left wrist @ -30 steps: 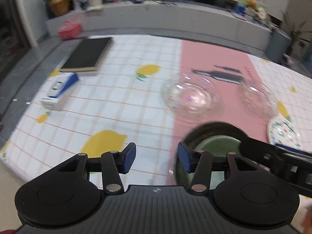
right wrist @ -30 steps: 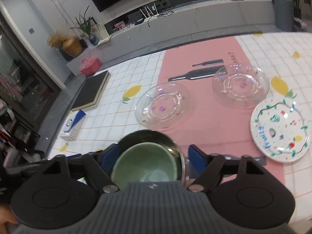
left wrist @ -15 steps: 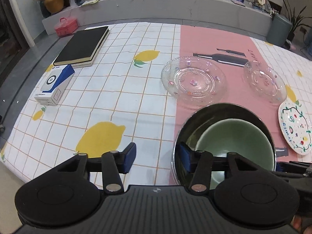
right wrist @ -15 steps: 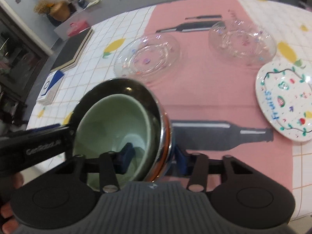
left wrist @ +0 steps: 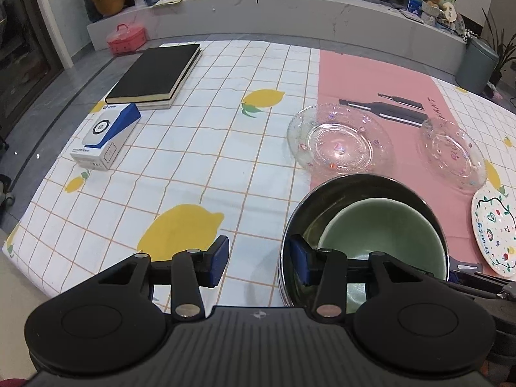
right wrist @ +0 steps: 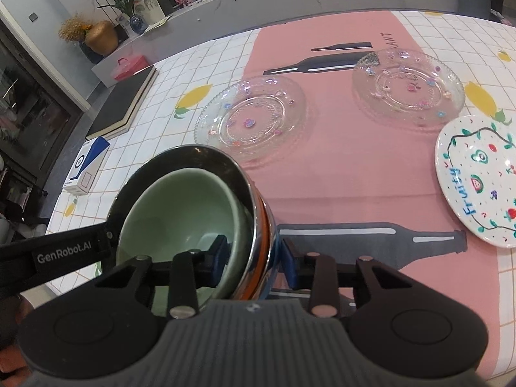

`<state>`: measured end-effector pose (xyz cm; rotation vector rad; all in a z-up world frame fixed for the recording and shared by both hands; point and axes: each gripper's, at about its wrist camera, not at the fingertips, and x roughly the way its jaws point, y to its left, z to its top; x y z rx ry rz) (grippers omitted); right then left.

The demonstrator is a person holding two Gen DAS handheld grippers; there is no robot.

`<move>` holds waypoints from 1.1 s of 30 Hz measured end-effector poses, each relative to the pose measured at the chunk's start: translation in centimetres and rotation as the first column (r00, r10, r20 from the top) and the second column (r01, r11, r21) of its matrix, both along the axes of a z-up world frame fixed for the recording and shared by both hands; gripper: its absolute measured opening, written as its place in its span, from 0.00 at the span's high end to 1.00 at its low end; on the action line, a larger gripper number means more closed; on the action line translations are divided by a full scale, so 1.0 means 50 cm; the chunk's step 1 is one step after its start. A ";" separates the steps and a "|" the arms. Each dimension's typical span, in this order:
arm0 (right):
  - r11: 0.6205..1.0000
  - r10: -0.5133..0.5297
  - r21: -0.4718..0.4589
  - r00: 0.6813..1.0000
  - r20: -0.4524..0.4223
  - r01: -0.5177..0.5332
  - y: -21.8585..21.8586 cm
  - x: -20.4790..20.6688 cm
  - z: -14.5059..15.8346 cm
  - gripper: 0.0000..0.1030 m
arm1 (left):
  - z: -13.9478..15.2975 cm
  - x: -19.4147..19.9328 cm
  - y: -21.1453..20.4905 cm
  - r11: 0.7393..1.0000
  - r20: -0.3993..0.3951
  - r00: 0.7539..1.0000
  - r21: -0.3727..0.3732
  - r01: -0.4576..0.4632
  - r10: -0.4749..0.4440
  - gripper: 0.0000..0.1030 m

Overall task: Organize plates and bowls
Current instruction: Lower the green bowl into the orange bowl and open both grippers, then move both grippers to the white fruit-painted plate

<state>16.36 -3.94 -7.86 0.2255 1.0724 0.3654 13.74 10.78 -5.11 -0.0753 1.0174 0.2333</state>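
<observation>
Far left of the steel bowl, well apart: a black notebook [left wrist: 154, 74] and, nearer, a blue-and-white box [left wrist: 104, 137], both on the lemon-print tablecloth [left wrist: 193, 148]. Just left of the steel bowl: left gripper [left wrist: 256, 259], spread wide and holding nothing, its right finger touching or almost touching the bowl's left rim, its left finger over bare cloth. Centre: steel bowl [right wrist: 206, 158] with a pale green bowl [right wrist: 180, 213] nested inside, tipped toward its left and seemingly lifted off the cloth, though hard to be sure. At the bowl's near-right rim: right gripper [right wrist: 254, 254], clamped across the wall, one finger inside against the green bowl, the other outside on the orange-tinted steel. Beyond the steel bowl, near its far rim: a clear glass plate [right wrist: 251, 119] on the pink runner [right wrist: 329, 167]. Further right and beyond: a second, smaller glass plate [right wrist: 408, 87]. Far right of the steel bowl: a white painted plate [right wrist: 480, 180] reading "Fruity". Probable next move: carrying the nested bowls to a resting spot. Right gripper already on the load, left nearer only to the opposite rim. Main obstacle: the nearer glass plate, close to the bowl's far edge; bare cloth to the bowl's left looks freer.
</observation>
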 end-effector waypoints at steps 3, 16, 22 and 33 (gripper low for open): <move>1.000 0.016 -0.003 0.999 0.030 -0.016 0.000 -0.007 0.011 0.50 | 0.012 -0.005 0.002 1.000 0.027 1.000 -0.010 0.005 -0.005 0.41; 0.999 -0.016 0.053 0.995 0.096 0.011 -0.062 -0.041 0.112 0.11 | 0.134 -0.053 -0.006 1.000 0.199 0.980 0.016 -0.019 0.016 0.33; 0.992 -0.076 0.115 0.986 0.148 0.059 -0.142 -0.048 0.170 0.11 | 0.211 -0.080 -0.044 0.994 0.309 0.951 -0.108 0.019 0.015 0.32; 0.925 -0.372 0.174 0.897 0.239 0.338 -0.384 -0.053 0.211 0.10 | 0.181 -0.019 -0.243 0.958 0.279 0.956 -0.238 0.159 -0.090 0.28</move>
